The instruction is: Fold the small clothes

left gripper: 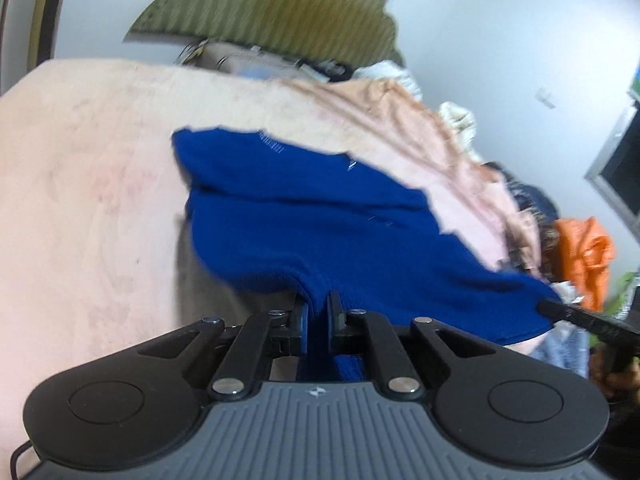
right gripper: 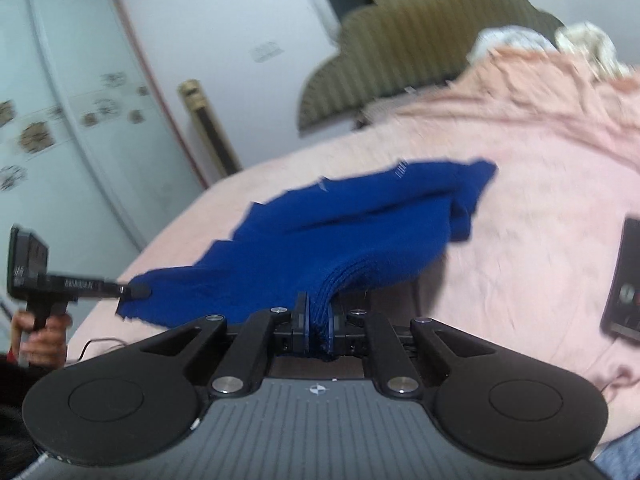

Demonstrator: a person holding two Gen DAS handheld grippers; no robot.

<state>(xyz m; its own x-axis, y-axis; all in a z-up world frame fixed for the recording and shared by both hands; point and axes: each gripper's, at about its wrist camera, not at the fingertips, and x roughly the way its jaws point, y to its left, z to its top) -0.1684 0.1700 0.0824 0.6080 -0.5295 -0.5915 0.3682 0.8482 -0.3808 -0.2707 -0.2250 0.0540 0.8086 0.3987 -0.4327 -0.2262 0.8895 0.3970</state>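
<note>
A small dark blue knitted garment [left gripper: 312,216] lies partly on a bed with a pink blanket [left gripper: 80,184], its near edge lifted off the blanket. My left gripper [left gripper: 318,308] is shut on one near corner of that edge. In its view the right gripper [left gripper: 546,307] pinches the other corner at the right. In the right wrist view my right gripper [right gripper: 318,312] is shut on a bunched fold of the blue garment [right gripper: 340,232], and the left gripper [right gripper: 136,290], held by a hand [right gripper: 38,340], grips the far left corner.
An olive striped headboard [left gripper: 280,4] stands behind the bed. A pile of clothes, one orange piece [left gripper: 588,252] among them, lies at the bed's right side. A dark phone-like device [right gripper: 626,280] rests on the pink blanket [right gripper: 520,208]. A pale wardrobe [right gripper: 60,120] stands left.
</note>
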